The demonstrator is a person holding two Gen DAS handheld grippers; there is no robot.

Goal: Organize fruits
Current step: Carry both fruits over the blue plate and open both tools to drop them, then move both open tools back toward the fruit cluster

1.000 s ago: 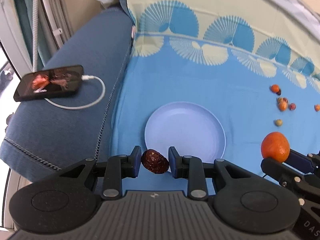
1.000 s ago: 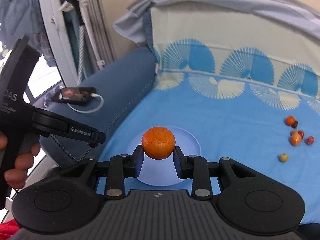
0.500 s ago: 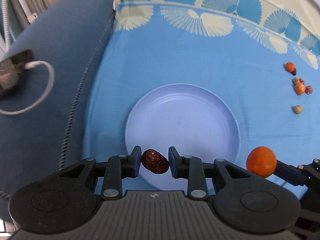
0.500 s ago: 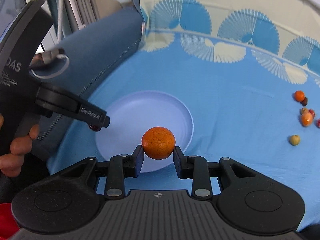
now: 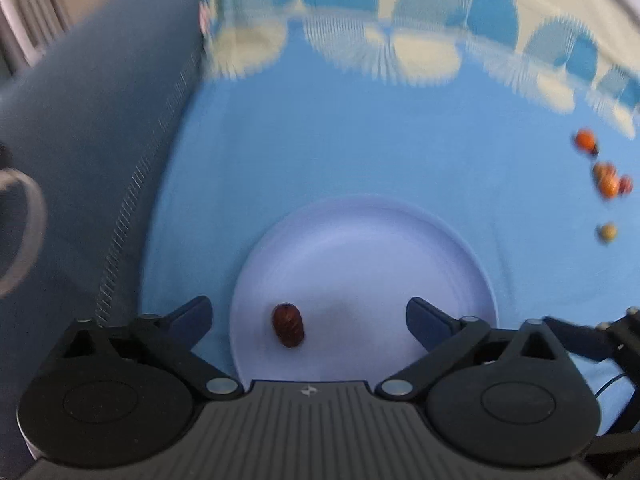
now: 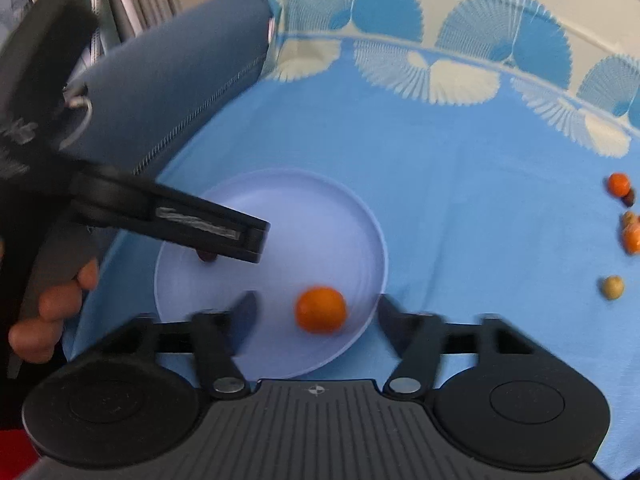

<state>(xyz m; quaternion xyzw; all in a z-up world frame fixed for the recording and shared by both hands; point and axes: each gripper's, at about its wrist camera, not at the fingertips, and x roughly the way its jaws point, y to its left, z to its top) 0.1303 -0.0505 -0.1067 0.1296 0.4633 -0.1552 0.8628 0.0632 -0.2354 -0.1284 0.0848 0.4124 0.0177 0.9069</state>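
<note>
Both fruits have just been let go. Half a second ago the left gripper (image 5: 308, 320) was pinching the dried date (image 5: 287, 325) and the right gripper (image 6: 314, 314) was clamped on the tangerine (image 6: 321, 309); now both sets of jaws stand spread wide with nothing between them, and each fruit lies on the pale lilac plate (image 5: 400, 216).

Seen from the left wrist, the date lies at about the plate's 8 o'clock, close to the rim, with the fingers well clear on either side. From the right wrist, the tangerine sits near the plate's 5 o'clock edge; it looks slightly smeared, so it may still be rolling, and I can't tell whether it has settled. The date is mostly hidden there behind the left gripper's finger, which reaches across the plate's 9 o'clock side.

So two fruits are delivered. Well away at 3 o'clock on the blue tablecloth (image 6: 460, 184), a loose scatter of small fruits (image 6: 618, 184) waits: orange ones, a dark red one, and a yellowish one (image 6: 612, 287) set apart, closer in. Those look like the next pickups.
</note>
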